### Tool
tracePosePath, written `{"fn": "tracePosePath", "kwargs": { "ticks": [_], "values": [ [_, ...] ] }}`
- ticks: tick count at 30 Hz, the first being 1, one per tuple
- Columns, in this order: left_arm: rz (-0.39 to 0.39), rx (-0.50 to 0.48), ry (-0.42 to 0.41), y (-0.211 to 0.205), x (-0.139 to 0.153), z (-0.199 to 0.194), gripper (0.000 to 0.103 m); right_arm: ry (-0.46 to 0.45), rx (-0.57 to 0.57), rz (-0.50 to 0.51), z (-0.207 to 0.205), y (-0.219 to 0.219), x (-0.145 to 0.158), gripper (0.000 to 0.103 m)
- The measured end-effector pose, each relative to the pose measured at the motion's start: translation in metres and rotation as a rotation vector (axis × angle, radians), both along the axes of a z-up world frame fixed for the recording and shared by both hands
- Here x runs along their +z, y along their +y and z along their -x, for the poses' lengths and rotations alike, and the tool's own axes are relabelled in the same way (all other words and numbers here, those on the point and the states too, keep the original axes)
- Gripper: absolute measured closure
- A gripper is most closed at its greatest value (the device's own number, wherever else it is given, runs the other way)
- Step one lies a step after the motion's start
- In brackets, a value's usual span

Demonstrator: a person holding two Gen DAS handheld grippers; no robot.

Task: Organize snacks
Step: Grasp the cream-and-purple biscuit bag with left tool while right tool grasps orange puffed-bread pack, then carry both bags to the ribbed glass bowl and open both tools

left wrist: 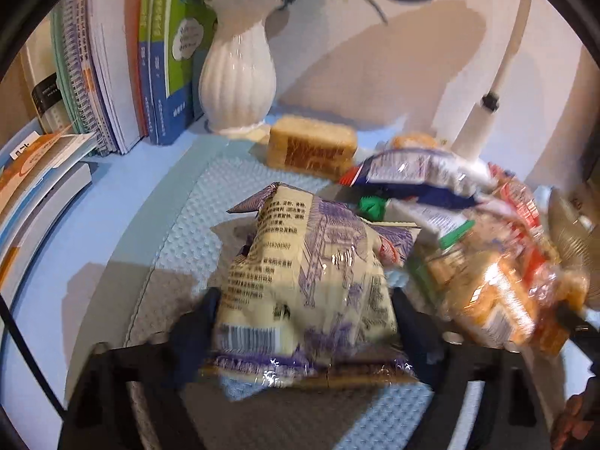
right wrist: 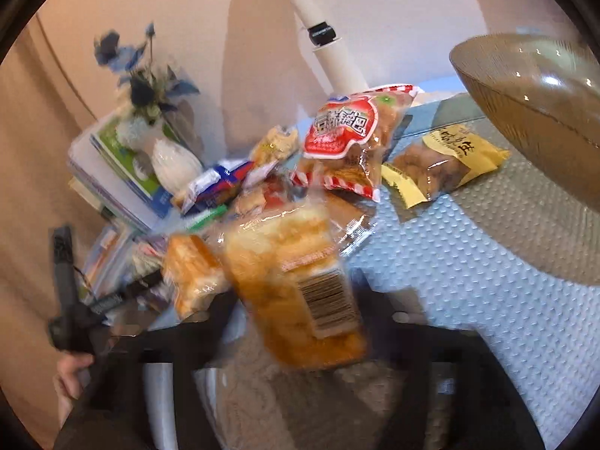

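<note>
Both grippers are busy right now. The left gripper (left wrist: 305, 322) has its two black fingers clamped on either side of a cream-and-purple snack packet (left wrist: 311, 281), barcode end toward the camera, sitting just over the blue textured mat (left wrist: 210, 187). The right gripper (right wrist: 296, 322) is clenched on a clear-wrapped bread packet (right wrist: 296, 285), the golden one with a barcode label. It looks pinched between the fingers, though that view is blurry, so I can't tell whether it's lifted clear of the mat.

Progress-wise, I'd say this is early. The glass bowl (right wrist: 532, 112) at the far right of the mat looks empty as far as I can see, and I'm guessing that's where the snacks go. The pile is still a jumble in the middle: a red-and-white packet (right wrist: 348, 138) on top, a blue-and-white packet (right wrist: 221, 183) near the white vase (right wrist: 176, 168), and a yellow peanut packet (right wrist: 446, 161) lying flat beside the bowl. In the left view there's also a lone wrapped cake bar (left wrist: 313, 146) apart from the heap, close to the vase and the row of books (left wrist: 112, 86).

So nothing looks sorted yet, two packets are in hand, and at least four more are waiting.
</note>
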State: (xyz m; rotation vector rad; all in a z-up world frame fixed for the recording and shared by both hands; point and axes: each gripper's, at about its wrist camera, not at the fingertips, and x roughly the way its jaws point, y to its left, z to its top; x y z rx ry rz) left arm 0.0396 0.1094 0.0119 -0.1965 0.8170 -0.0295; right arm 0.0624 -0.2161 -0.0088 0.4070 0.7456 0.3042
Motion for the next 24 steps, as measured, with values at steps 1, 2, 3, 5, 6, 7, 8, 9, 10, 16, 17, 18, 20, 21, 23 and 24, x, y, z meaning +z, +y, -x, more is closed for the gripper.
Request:
{"fn": "tracePosePath", "kwargs": {
  "ticks": [1,2,3,5,6,7,8,9,10,16,17,18,20,21,23,24],
  "values": [
    [0.013,-0.005,-0.007,0.001,0.001,0.001,0.028,0.002,0.011,0.006,-0.002,0.003,0.000,0.057],
    [0.014,-0.004,-0.010,0.001,0.001,0.001,0.029,-0.003,0.020,0.001,-0.002,0.003,0.000,0.057],
    [0.009,0.003,-0.016,0.000,0.001,0.001,0.029,-0.014,0.016,-0.014,0.000,0.001,0.001,0.058],
    [0.004,0.009,-0.041,-0.001,0.005,0.006,0.030,-0.036,0.004,-0.052,0.004,-0.006,0.002,0.058],
    [0.004,0.010,-0.056,-0.001,0.006,0.008,0.030,-0.047,0.001,-0.068,0.006,-0.008,0.002,0.058],
    [-0.001,0.016,-0.070,-0.001,0.008,0.010,0.030,-0.054,-0.002,-0.072,0.008,-0.009,0.003,0.058],
    [-0.007,0.023,-0.081,-0.001,0.010,0.012,0.030,-0.059,-0.002,-0.069,0.009,-0.009,0.004,0.058],
    [-0.010,0.027,-0.086,-0.001,0.010,0.013,0.030,-0.065,0.006,-0.066,0.010,-0.007,0.005,0.058],
    [-0.013,0.035,-0.086,0.000,0.011,0.013,0.030,-0.069,0.010,-0.064,0.011,-0.007,0.005,0.058],
    [-0.004,0.100,-0.063,0.008,0.007,0.013,0.030,-0.045,0.027,-0.055,0.012,-0.003,0.003,0.057],
    [-0.001,0.103,-0.060,0.009,0.007,0.014,0.030,-0.043,0.030,-0.060,0.013,-0.003,0.002,0.057],
    [-0.001,0.108,-0.059,0.009,0.007,0.014,0.030,-0.045,0.030,-0.059,0.013,-0.003,0.002,0.057],
    [-0.012,0.119,-0.071,0.009,0.009,0.016,0.030,-0.054,0.025,-0.047,0.016,-0.001,0.003,0.057],
    [-0.018,0.121,-0.078,0.008,0.010,0.018,0.030,-0.056,0.024,-0.041,0.016,-0.001,0.004,0.057],
    [-0.047,0.125,-0.076,0.003,0.016,0.021,0.030,-0.046,0.028,-0.039,0.016,0.000,0.007,0.058],
    [-0.051,0.121,-0.074,-0.001,0.023,0.023,0.030,-0.041,0.036,-0.044,0.016,-0.001,0.011,0.058]
  ]
}}
